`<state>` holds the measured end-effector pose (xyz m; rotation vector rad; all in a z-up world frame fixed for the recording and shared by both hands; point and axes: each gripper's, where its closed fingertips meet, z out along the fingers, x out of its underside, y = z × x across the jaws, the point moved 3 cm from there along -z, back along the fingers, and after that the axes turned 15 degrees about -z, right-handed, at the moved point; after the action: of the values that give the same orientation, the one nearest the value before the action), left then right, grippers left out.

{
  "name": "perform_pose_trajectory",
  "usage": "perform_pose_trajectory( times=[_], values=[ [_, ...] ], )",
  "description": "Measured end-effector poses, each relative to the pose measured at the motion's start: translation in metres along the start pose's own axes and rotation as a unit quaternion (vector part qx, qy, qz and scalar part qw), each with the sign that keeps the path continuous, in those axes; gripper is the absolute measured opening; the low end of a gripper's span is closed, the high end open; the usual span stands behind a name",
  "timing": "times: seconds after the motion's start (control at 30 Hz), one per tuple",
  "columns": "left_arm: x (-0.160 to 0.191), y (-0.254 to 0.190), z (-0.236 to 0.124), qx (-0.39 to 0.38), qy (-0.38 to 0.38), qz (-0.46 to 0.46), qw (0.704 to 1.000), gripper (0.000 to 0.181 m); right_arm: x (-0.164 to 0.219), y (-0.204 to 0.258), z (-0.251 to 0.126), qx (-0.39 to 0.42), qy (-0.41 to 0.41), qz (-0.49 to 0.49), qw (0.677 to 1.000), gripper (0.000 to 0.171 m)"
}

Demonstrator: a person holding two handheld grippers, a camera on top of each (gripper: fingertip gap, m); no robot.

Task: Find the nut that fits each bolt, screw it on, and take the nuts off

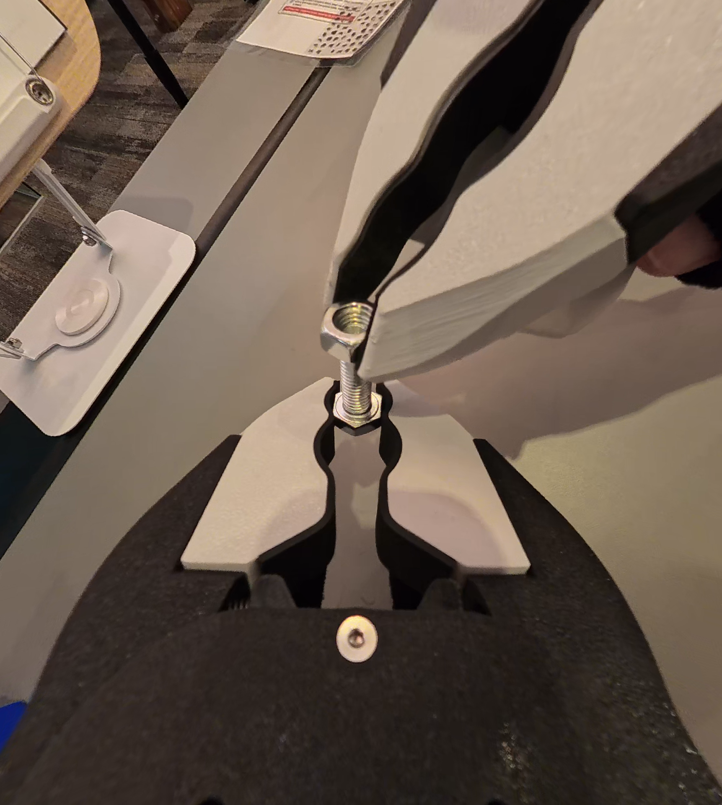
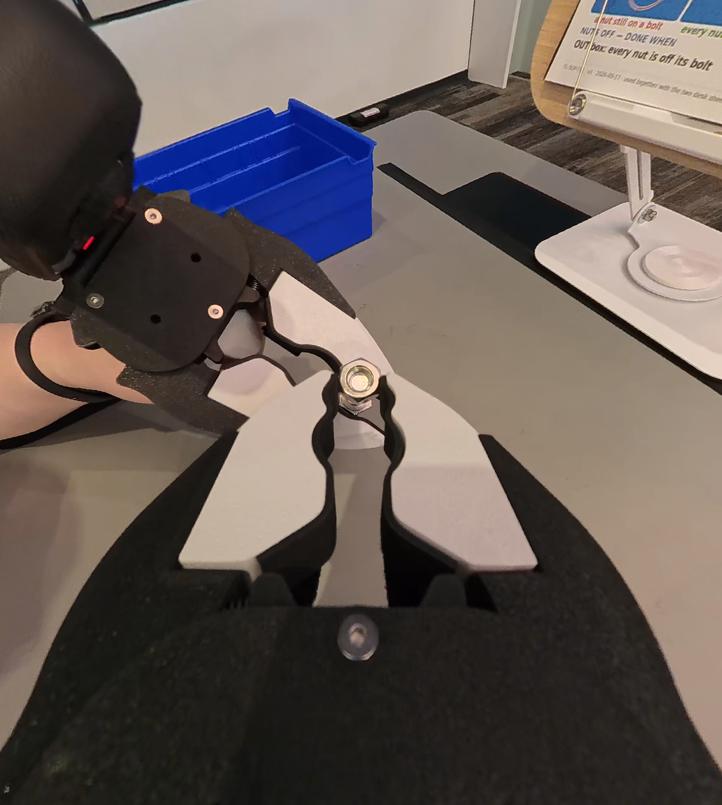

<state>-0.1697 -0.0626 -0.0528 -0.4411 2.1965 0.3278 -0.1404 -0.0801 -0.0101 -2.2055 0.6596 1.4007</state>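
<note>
Your left gripper point(image 1: 357, 411) clamps the bolt point(image 1: 355, 387) by its head (upright, so the threads stay free). Your right gripper point(image 2: 358, 383) is pinched on the nut point(image 2: 359, 378) at the bolt's tip, placed to turn it.

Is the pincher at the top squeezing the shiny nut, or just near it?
Touching. In the left wrist view, the right gripper is shut on the nut, its fingertips pressed against the nut's sides atop the bolt.
</note>
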Motion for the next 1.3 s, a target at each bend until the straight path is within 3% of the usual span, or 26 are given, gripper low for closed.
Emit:
perform_pose_trajectory(
  times=[0.3, 0.53, 0.87, 1.3],
  values=[
    [-0.003, 0.002, -0.003, 0.015, -0.013, -0.011, 1.000, 0.015, -0.005, 0.002, -0.001, 0.002, -0.008, -0.032, 0.999, 0.029],
    [-0.014, -0.008, -0.014, 0.125, -0.063, -0.037, 0.989, 0.015, -0.030, 0.009, -0.022, -0.055, -0.082, -0.104, 0.990, 0.054],
    [-0.025, -0.026, -0.030, 0.245, -0.102, -0.060, 0.962, 0.015, -0.036, 0.019, -0.038, -0.101, -0.139, -0.177, 0.969, 0.051],
    [-0.026, -0.031, -0.032, 0.245, -0.099, -0.048, 0.963, 0.015, -0.035, 0.026, -0.038, -0.125, -0.135, -0.181, 0.966, 0.043]
  ],
)
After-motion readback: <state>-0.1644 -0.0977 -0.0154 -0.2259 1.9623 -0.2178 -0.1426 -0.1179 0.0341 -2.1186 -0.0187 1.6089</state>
